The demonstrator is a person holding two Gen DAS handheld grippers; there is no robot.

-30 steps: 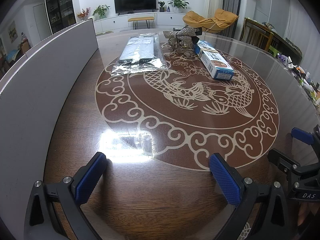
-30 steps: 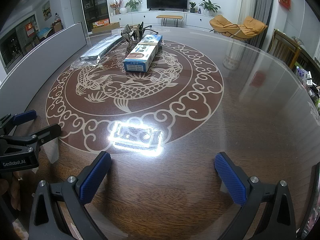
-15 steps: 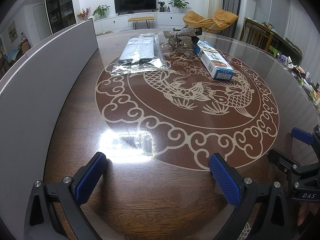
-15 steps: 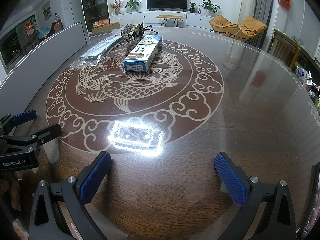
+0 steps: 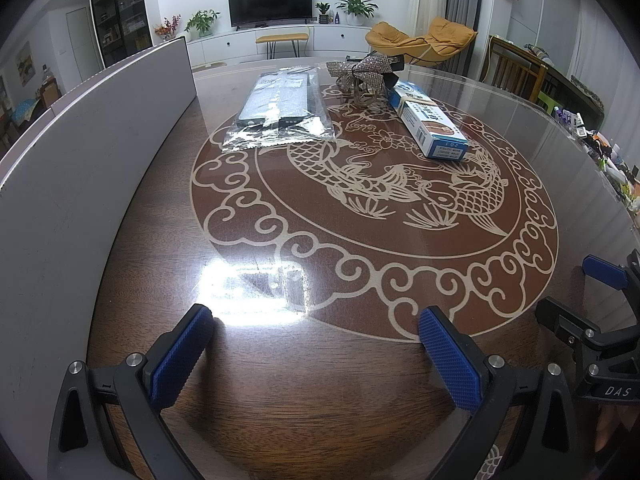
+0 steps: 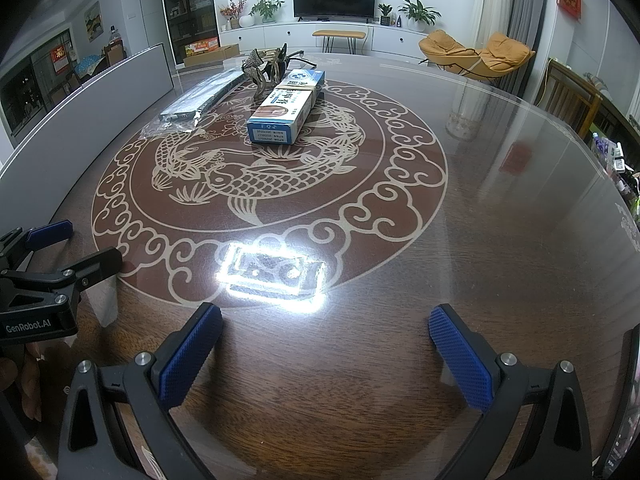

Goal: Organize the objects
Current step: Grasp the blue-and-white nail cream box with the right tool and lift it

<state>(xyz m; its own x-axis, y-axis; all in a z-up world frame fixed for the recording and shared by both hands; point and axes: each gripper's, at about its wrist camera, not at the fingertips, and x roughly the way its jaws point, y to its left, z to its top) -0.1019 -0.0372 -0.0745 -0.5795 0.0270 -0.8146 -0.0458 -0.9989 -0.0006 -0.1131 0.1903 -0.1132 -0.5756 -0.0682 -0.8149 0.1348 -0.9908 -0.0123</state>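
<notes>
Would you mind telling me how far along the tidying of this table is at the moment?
Nothing looks sorted yet. The plastic-wrapped pack, the sparkly bow and the blue and white box lie loosely grouped at the far side of the table. Nothing is in hand: the left gripper and the right gripper are both open and empty at the near edge. All three items remain to be organized.

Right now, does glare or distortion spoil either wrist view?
Left wrist view: a ceiling-light reflection washes out the glossy table near the fingers; the fisheye bows the grey panel. Right wrist view: harsher glare patch; blue box stays sharp.
</notes>
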